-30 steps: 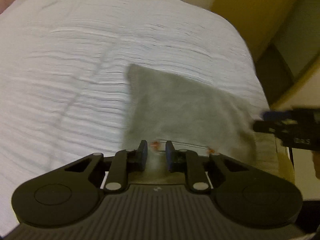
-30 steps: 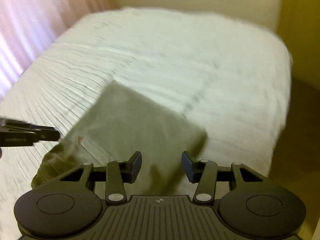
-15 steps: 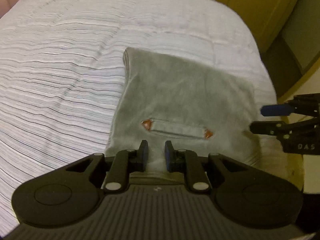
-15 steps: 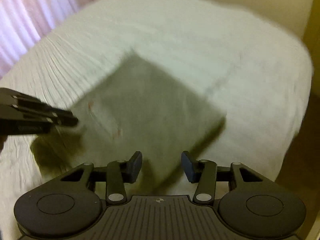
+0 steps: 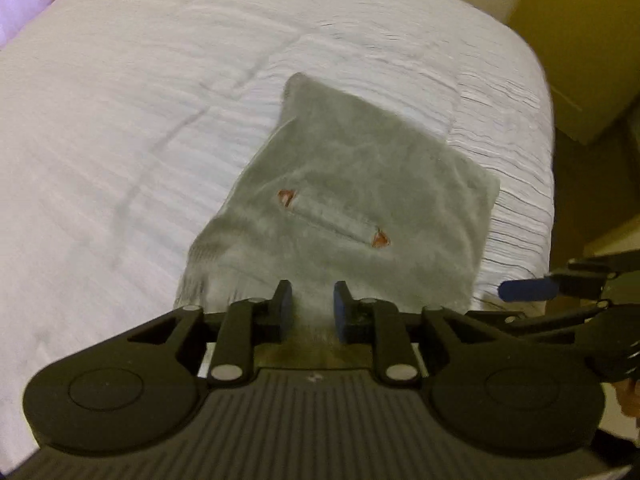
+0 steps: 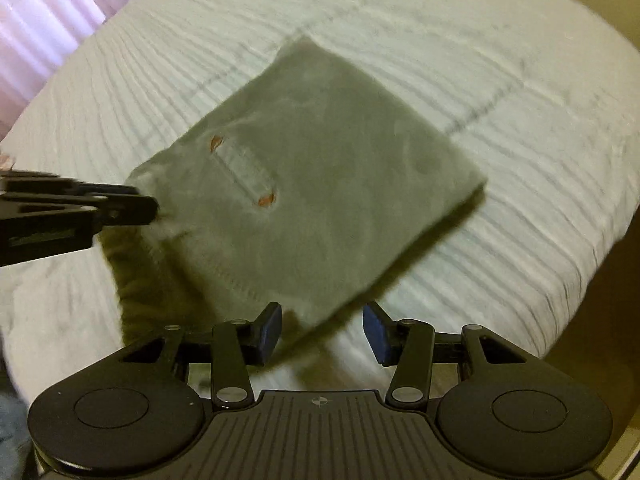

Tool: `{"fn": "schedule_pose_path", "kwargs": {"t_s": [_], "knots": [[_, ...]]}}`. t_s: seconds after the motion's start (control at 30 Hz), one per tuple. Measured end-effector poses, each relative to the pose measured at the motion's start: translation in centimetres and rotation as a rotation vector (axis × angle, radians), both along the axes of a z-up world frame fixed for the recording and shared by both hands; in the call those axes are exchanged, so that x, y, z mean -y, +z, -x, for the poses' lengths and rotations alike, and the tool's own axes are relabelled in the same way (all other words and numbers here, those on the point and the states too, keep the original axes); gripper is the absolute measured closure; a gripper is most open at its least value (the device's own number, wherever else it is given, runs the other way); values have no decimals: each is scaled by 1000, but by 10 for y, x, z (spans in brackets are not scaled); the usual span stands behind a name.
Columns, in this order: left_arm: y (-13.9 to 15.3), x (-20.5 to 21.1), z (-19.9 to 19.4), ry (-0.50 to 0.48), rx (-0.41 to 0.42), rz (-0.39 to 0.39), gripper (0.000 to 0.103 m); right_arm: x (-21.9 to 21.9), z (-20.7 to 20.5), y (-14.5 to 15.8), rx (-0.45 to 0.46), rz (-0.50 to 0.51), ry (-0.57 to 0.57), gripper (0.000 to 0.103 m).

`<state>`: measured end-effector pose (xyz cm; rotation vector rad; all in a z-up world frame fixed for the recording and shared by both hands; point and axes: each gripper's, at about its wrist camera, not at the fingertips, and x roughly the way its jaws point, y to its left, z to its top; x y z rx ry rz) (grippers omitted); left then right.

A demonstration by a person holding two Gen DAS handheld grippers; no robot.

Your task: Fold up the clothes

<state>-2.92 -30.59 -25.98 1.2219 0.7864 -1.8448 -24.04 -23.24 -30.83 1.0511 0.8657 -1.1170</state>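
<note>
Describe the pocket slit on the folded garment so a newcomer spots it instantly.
Start at the white ribbed bedspread; near its edge lies a folded grey-green garment. On its top face runs a pocket slit, the only seam with an orange triangular tack at each end.

Dim, warm indoor light with a yellow-green cast. Daylight glows pink-violet through the curtain at upper left of the right wrist view. Motion blur softens the bedspread ribbing and the edges of the grey garment in both views. A dark shadow lies under the garment's near edge. Fisheye curvature bends the bed's outline; corners are vignetted black.
</note>
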Motion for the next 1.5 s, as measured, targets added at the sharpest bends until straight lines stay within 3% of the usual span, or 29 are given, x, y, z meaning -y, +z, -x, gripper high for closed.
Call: {"fn": "schedule_pose_path", "kwargs": {"t_s": [0.17,0.37,0.47,0.67,0.73,1.03,1.5], "knots": [[27,-29,-11,154,63,-37,80,-9,8,20,8,-63,5,54],[64,-55,-17,201,97,-1,70,-7,-2,58,-29,-26,95,54],[81,-63,-20,235,96,25,68,-9,-9,78,-37,19,141,25],[103,-78,-23,282,92,55,62,-25,-14,105,-45,52,225,24],[107,-83,-23,287,101,58,56,-26,-13,108,-44,49,237,24],[122,-97,-21,298,109,80,47,-31,-8,118,-60,38,250,24],[128,-100,-22,299,68,103,44,-35,-9,129,-93,70,265,24]]}}
